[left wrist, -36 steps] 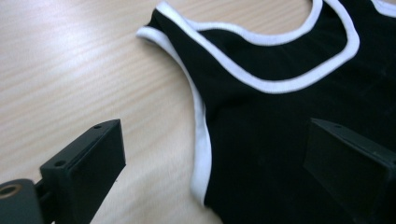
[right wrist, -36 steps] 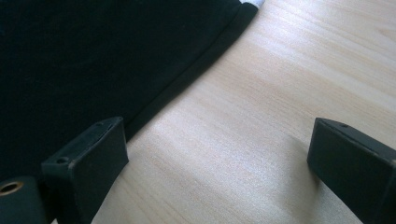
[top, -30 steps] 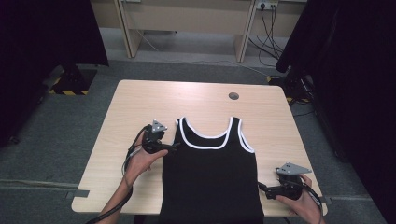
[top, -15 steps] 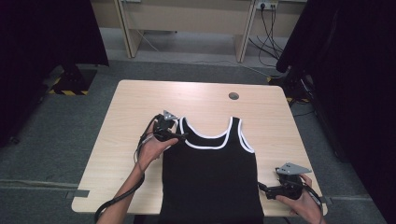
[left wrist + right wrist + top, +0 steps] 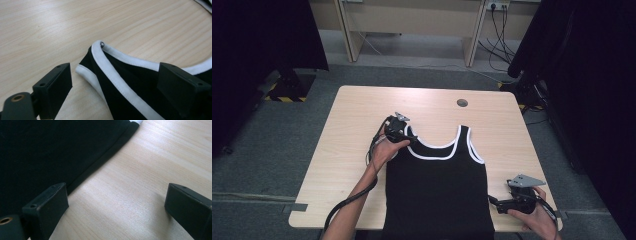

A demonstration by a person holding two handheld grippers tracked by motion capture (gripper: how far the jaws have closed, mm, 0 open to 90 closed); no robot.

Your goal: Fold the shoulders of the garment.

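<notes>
Two grippers work at one pale wooden table [image 5: 357, 125], on which a black tank top [image 5: 439, 195] with white trim lies flat, hem toward the person and straps pointing away. It is the largest thing on the table and fills the room between the two tools.

At the left gripper [image 5: 408, 138], the jaws stand wide and have just been closing a little; the white-edged left strap [image 5: 105, 53] lies between them, its folded tip just ahead of the pads, with no pad pressing on it (cloth passes close under the right-hand jaw, and whether it touches there I cannot tell). Bare wood lies beyond the strap tip and outward of the left-hand jaw.

At the right gripper [image 5: 495, 204], the jaws also stand wide with nothing gripped. The garment's dark side edge [image 5: 100, 165] runs just by the left-hand jaw, and plain tabletop lies between the pads and beyond the other jaw.

Against the earlier frames, the left gripper has travelled away from the person and inward, from beside the garment's flank up to the strap; the right gripper has kept its place near the table's near corner.

Open wood stretches beyond the straps to the far edge, where a small round grommet [image 5: 462, 103] sits.
</notes>
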